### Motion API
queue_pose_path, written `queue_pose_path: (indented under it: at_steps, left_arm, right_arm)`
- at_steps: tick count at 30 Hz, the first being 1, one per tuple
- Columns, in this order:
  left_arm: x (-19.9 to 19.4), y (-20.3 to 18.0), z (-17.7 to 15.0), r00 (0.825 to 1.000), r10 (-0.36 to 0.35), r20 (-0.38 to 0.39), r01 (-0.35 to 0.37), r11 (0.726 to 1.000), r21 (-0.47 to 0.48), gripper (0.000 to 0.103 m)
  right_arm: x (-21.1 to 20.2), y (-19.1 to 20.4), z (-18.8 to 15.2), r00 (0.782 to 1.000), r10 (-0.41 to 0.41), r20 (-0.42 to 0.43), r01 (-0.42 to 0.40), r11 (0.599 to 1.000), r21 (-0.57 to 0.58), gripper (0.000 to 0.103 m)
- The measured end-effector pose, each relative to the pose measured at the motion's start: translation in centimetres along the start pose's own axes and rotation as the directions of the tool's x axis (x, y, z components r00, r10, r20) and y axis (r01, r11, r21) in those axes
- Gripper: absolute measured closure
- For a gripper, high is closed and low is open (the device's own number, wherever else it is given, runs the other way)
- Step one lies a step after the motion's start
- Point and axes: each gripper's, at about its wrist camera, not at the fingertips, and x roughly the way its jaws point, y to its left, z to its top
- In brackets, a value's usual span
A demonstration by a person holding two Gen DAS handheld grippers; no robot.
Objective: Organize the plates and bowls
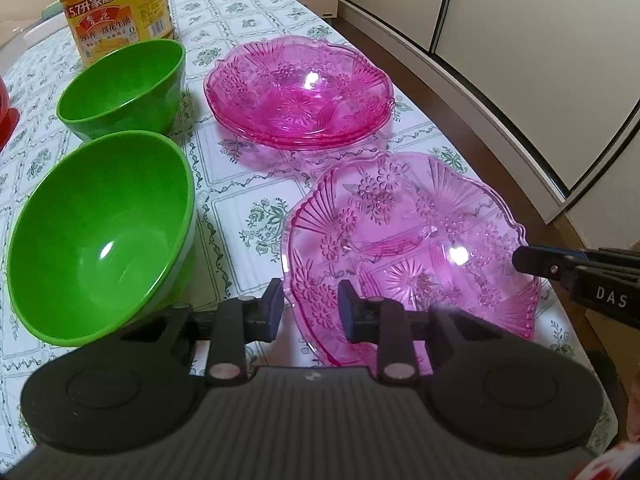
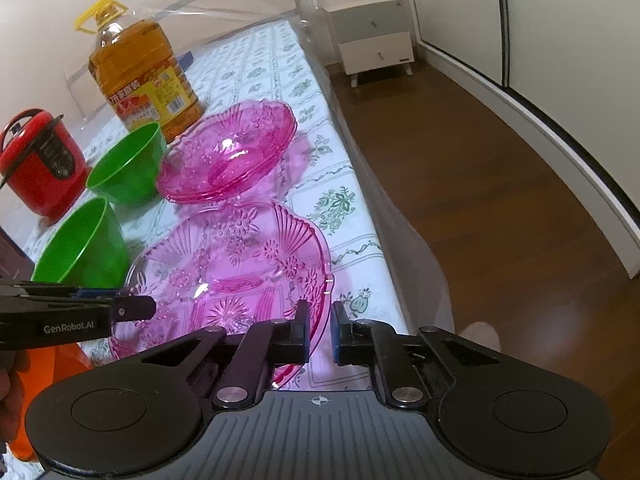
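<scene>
So both grippers are on the near pink glass plate (image 1: 412,248) at the same time, one on each side of it. The left gripper (image 1: 308,300) has its jaws spread a fair bit with the plate's scalloped rim sitting in the gap between them, and you can see daylight on both sides of the rim, so it's around the edge but not clamped on it. The right gripper (image 2: 320,320) is narrower, only a small gap left, and the rim of the same plate (image 2: 232,268) runs right through that gap; whether the pads are really biting or just about touching, I honestly can't tell. From the left wrist camera the right gripper's fingers (image 1: 536,260) poke in at the plate's far right edge, and from the right wrist camera the left one shows up at the plate's left edge. Plate sits at the near end of the flowery tablecloth (image 1: 248,196), close to the table's right edge. Just behind it there's a stack of the same pink plates (image 1: 300,88), darker looking because they're nested. To the left are two green bowls, the near green bowl (image 1: 104,240) just beside the held plate and the far green bowl (image 1: 124,88) behind it, not touching each other. Behind that a big jug of cooking oil (image 2: 144,72) with a yellow handle, and a red rice cooker (image 2: 40,160) further left.
</scene>
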Motion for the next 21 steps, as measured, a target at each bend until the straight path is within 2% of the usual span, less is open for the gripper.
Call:
queue_pose_path:
  at_steps: [2, 12, 21]
  left_arm:
    - [-0.2, 0.2, -0.1, 1.000, -0.009, 0.004, 0.009, 1.000, -0.010, 0.082]
    - [-2.1, 0.4, 0.5, 0.996, -0.060, 0.059, 0.063, 0.996, -0.057, 0.084]
    - [-3.5, 2.1, 5.5, 0.990, -0.049, 0.129, 0.059, 0.995, -0.079, 0.084]
  right_arm:
    - [-0.2, -0.1, 0.0, 1.000, 0.004, -0.001, -0.004, 1.000, 0.013, 0.094]
    - [-2.2, -0.5, 0.5, 1.000, 0.002, 0.027, -0.003, 0.999, 0.042, 0.094]
    - [-2.6, 1.2, 5.2, 0.995, 0.019, 0.096, -0.018, 1.000, -0.018, 0.094]
